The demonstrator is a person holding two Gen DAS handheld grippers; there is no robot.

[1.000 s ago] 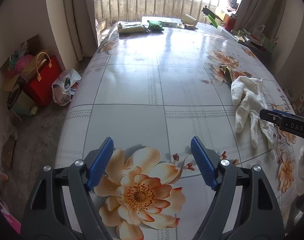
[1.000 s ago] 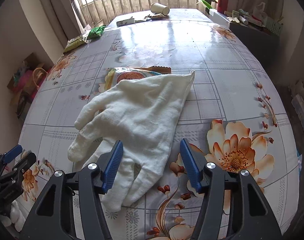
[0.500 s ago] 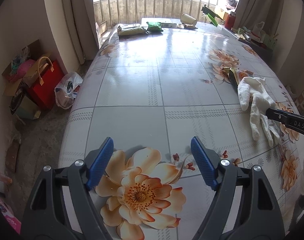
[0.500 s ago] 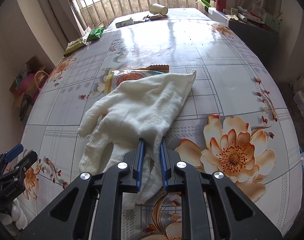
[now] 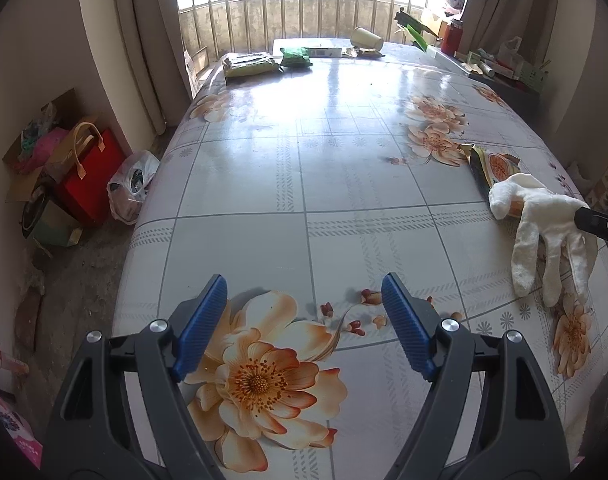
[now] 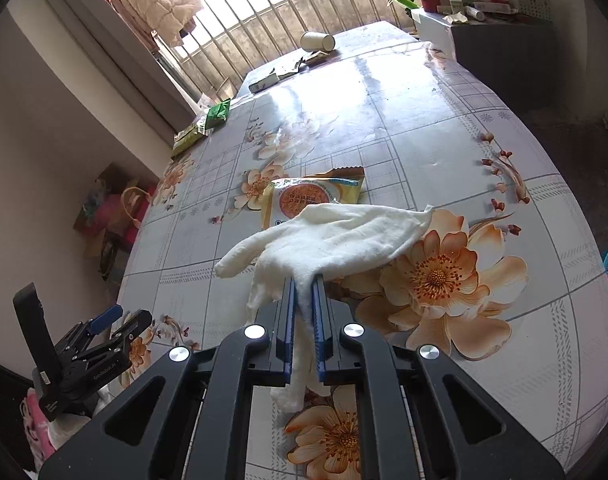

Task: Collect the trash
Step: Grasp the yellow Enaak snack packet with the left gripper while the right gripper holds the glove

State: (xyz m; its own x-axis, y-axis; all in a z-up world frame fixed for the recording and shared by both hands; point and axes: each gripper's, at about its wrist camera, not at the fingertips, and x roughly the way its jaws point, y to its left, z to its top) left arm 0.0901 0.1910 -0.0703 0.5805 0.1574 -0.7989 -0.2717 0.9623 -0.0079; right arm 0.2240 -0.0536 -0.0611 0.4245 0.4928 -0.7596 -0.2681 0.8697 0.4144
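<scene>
Glove grabbed, wrapper still on the table

Right gripper (image 6: 303, 284) pinched tight on white glove (image 6: 343, 236), lifted partly off floral table (image 6: 443, 128), cuff over snack wrapper (image 6: 304, 196). Left gripper (image 5: 304, 300) spread wide, holding nothing.

Daylight is pouring in through the barred window (image 5: 304, 0) at the far end, blowing out to white there. It is laying a broad glare streak down the glossy desk (image 5: 343, 92), washing out the floral print. The near desk is staying evenly lit, with soft shadows. Fisheye distortion is bending the walls and darkening the corners. Both views are looking sharp.
</scene>
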